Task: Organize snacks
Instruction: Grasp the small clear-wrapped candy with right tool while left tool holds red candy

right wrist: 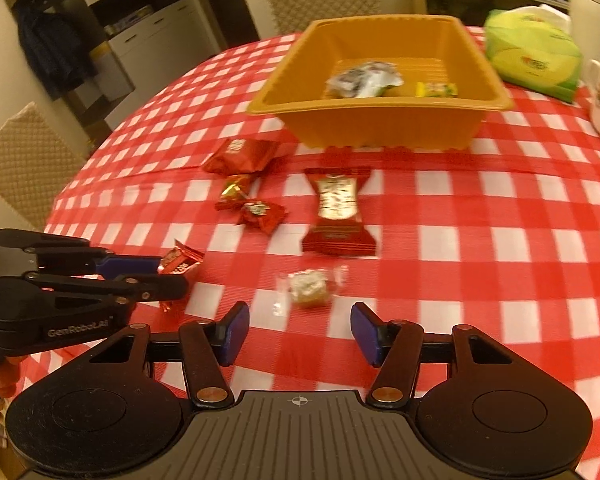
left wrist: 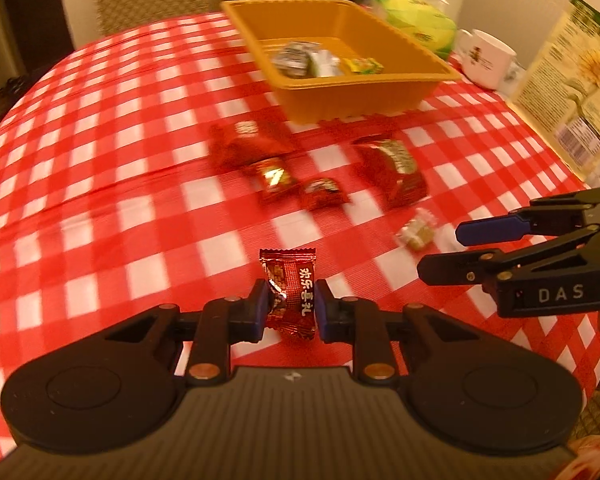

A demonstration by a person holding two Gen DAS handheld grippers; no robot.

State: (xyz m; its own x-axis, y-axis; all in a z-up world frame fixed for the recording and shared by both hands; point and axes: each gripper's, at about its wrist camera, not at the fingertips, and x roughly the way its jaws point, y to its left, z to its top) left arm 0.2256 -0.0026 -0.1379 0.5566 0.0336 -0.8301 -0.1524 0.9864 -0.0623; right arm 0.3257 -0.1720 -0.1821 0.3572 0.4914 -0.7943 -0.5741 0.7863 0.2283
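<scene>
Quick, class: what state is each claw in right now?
Left claw: shut on the red candy.
Right claw: open, holding nothing; the clear-wrapped sweet lies just ahead.

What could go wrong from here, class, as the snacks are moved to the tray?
The left gripper pinches the red candy by its crinkly wrapper, so it might slip out on the way to the tray. The right gripper, open just short of the clear-wrapped sweet, could push it away rather than grasp it.

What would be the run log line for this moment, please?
left gripper: shut on red candy | right gripper: open, near clear-wrapped snack | bin: holds few snacks | stage: carrying
</scene>
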